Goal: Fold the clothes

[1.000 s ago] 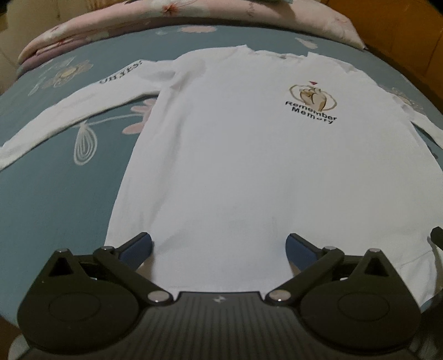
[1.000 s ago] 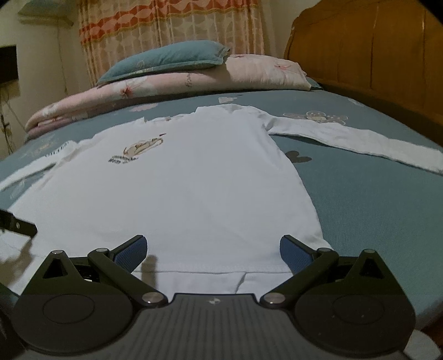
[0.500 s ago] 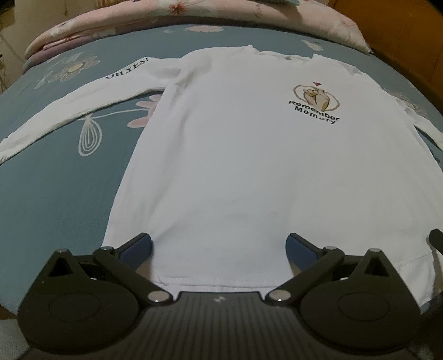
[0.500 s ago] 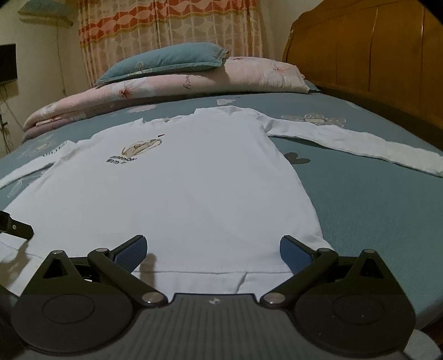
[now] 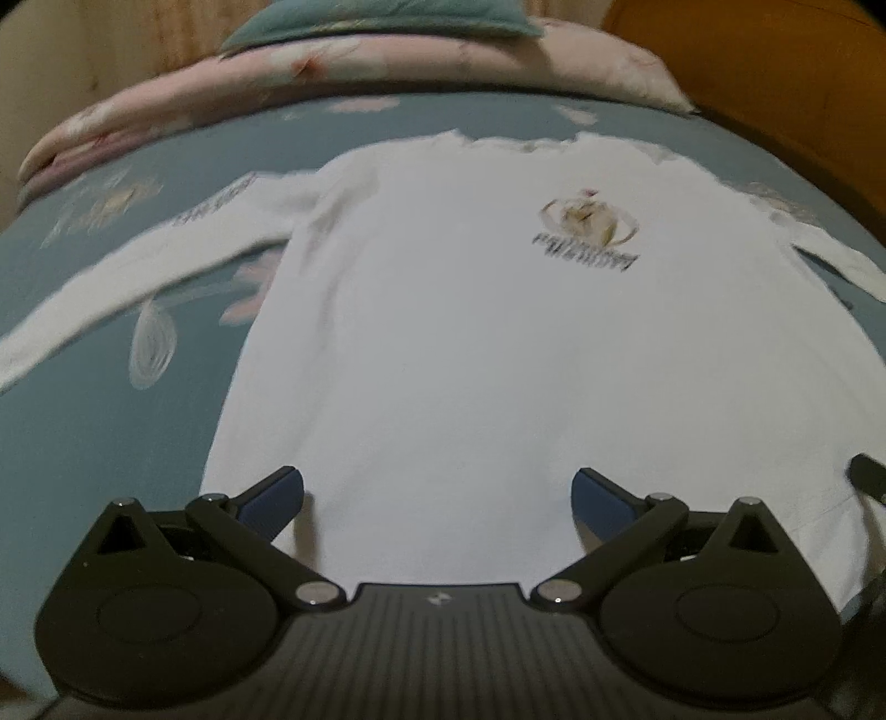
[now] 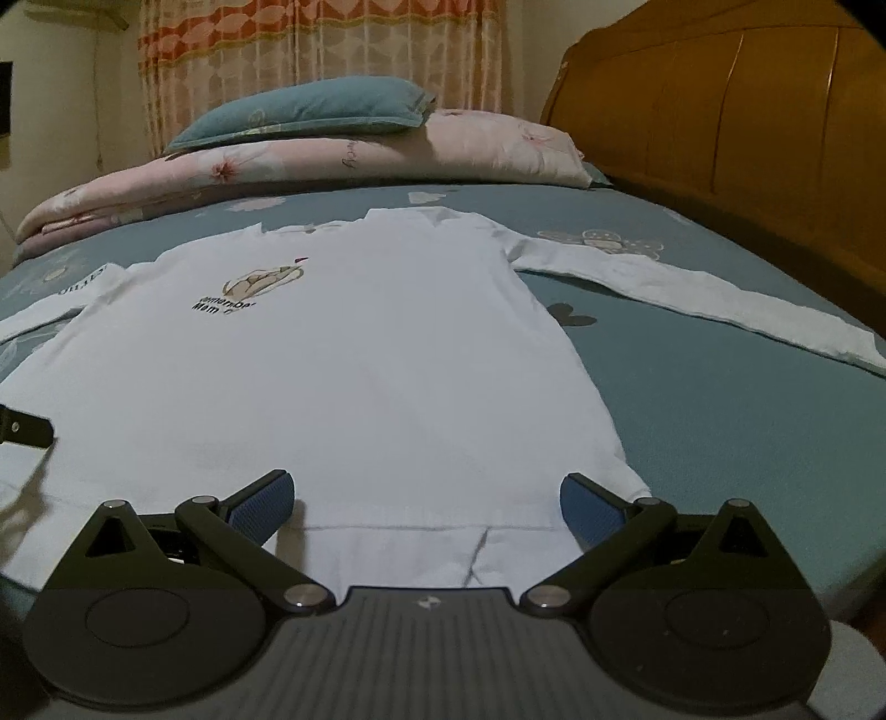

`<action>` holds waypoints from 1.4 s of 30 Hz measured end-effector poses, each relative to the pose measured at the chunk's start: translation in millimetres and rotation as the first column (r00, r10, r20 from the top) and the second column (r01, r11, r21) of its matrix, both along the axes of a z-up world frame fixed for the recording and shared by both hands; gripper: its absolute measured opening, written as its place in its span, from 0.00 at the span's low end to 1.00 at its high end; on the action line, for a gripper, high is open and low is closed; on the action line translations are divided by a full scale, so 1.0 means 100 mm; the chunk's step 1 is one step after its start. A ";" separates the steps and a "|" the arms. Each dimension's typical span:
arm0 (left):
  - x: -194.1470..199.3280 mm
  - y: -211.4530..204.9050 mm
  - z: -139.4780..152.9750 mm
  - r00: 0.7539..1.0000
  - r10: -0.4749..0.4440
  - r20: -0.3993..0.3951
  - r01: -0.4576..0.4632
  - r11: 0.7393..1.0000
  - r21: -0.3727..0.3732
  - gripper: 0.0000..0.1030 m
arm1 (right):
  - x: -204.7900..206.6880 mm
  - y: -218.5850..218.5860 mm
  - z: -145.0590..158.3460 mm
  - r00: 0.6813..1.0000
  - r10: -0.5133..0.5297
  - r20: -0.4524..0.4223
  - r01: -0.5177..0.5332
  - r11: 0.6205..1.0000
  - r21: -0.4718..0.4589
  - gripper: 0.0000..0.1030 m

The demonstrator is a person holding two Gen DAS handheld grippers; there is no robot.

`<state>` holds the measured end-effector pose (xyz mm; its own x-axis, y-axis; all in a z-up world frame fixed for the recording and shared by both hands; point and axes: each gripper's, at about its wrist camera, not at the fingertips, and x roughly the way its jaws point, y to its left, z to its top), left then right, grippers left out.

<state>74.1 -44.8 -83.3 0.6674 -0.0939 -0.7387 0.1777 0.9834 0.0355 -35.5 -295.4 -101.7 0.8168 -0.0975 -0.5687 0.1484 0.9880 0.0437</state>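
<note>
A white long-sleeved shirt (image 5: 470, 343) (image 6: 343, 360) lies flat and face up on the bed, collar at the far end, both sleeves spread sideways. A small printed logo (image 5: 590, 219) (image 6: 260, 282) marks its chest. My left gripper (image 5: 437, 490) hovers open over the hem near the shirt's left corner, nothing between its blue pads. Over the hem near the right corner, my right gripper (image 6: 423, 495) is open too, and empty. A finger of the other gripper shows at the right edge (image 5: 866, 471) and at the left edge (image 6: 25, 429).
The blue floral sheet (image 5: 99, 421) (image 6: 720, 399) covers the bed. A folded pink quilt (image 6: 332, 160) with a blue pillow (image 6: 310, 108) on top lies beyond the collar. A wooden headboard (image 6: 747, 111) runs along the right. Curtains (image 6: 332, 44) hang behind.
The left wrist view has tilted up and blurred: the shirt sits lower in frame and the quilt and pillow came into sight. The right gripper has barely moved. Both stayed open.
</note>
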 end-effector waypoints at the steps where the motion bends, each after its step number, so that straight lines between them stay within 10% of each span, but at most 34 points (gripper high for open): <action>1: 0.06 -0.03 0.02 1.000 -0.012 0.007 0.012 1.000 -0.003 0.99 | 0.01 0.00 -0.01 1.000 -0.002 0.003 0.002 1.000 -0.004 1.00; 15: 1.49 -0.11 0.04 0.998 -0.049 0.044 0.049 0.999 -0.013 0.99 | 0.26 -0.04 0.24 0.997 0.035 -0.063 -0.035 0.999 0.001 1.00; 25: 1.57 0.19 -0.21 0.995 -0.089 0.035 0.092 0.992 -0.085 0.99 | 2.05 -0.44 1.13 0.985 0.158 -0.074 -0.149 0.982 0.115 1.00; 36: 1.57 0.25 -0.24 0.991 -0.117 0.070 0.124 0.987 -0.106 0.99 | 3.79 -1.07 0.67 0.977 0.135 -0.166 -0.041 0.879 0.475 1.00; 42: 1.58 0.26 -0.26 0.988 -0.124 0.090 0.133 0.986 -0.103 0.99 | 4.21 -1.21 0.28 0.978 0.036 -0.205 0.052 0.911 0.408 1.00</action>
<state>232.1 -18.7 -109.3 0.7031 -0.2597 -0.6620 0.3040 0.9513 -0.0503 385.3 -416.7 -74.2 0.6794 0.1739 -0.7129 0.2051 0.8878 0.4119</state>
